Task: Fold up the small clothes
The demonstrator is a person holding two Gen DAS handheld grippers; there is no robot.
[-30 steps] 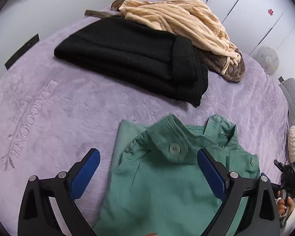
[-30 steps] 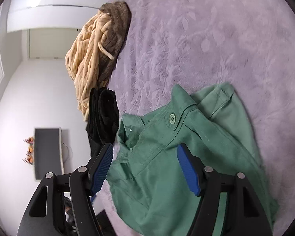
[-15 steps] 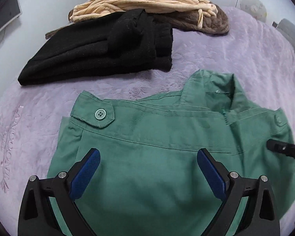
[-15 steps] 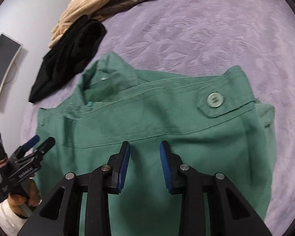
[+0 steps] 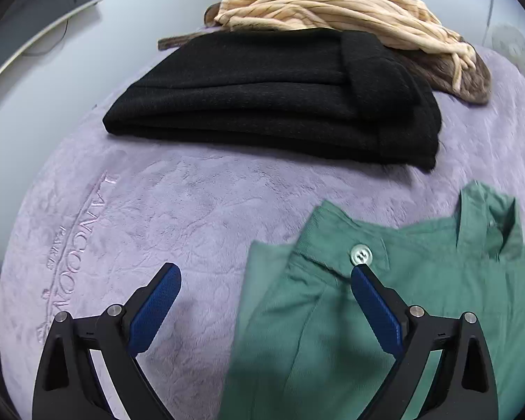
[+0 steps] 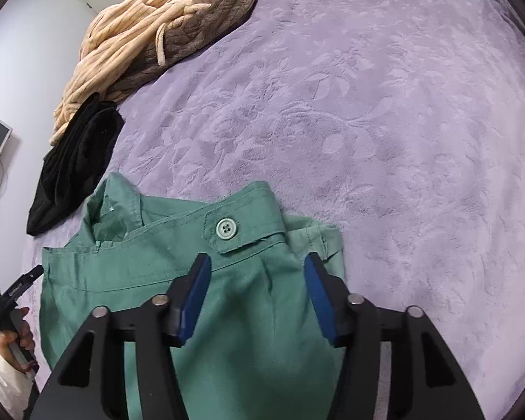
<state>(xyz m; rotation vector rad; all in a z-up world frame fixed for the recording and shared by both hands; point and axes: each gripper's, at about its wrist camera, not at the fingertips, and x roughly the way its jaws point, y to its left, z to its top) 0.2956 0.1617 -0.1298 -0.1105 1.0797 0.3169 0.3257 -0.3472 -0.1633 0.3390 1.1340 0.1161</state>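
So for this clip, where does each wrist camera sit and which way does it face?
Left wrist: on the left gripper, angled down over the green garment toward the black stack; only its open fingers show.
Right wrist: on the right gripper, jaws opening above the garment's waistband; the person's left hand shows at the left edge.
Shared: garment, black stack, beige robe, purple blanket.

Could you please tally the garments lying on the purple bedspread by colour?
Green: 1, the green trousers
Black: 1, the folded black garment
Cream striped: 1, the cream fleece garment
Brown: 1, the brown fleece garment
Total: 4
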